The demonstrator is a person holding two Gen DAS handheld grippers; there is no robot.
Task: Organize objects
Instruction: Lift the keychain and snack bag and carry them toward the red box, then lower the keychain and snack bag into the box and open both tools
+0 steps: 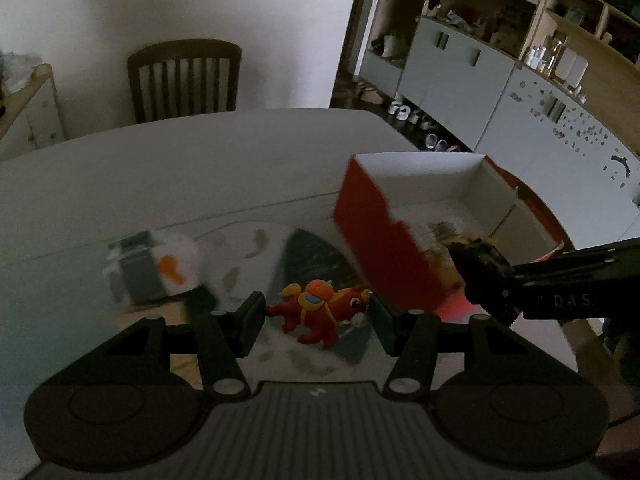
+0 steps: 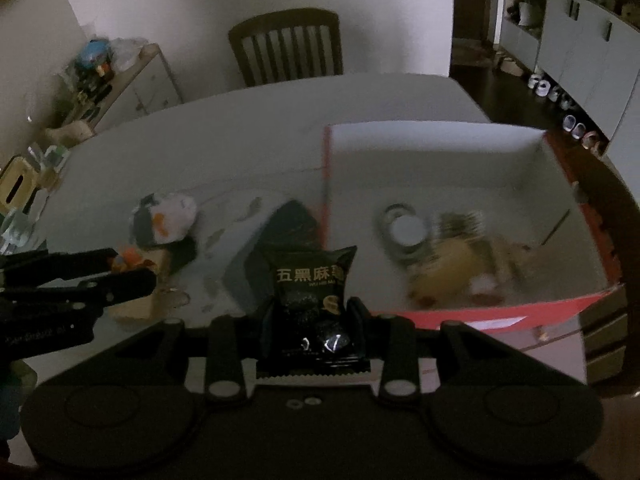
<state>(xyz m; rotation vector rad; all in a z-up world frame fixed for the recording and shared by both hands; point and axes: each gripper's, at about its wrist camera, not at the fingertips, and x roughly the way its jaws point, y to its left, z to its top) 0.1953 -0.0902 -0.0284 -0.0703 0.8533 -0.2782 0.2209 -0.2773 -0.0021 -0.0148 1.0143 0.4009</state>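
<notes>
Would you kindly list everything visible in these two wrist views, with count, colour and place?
toy horse: 1, red and orange, between the left gripper's fingers
snack packet: 1, black with gold lettering, held in the right gripper
box: 1, red outside, white inside, open, on the table's right side
items in the box: several, blurred; a round white-centred thing and a yellowish one
pouch: 1, white and grey with an orange mark, on the table at left
table: 1, pale grey
chair: 1, dark wood, beyond the table
cabinets: pale grey, right wall
left gripper: shut on the horse
right gripper: shut on the packet
</notes>
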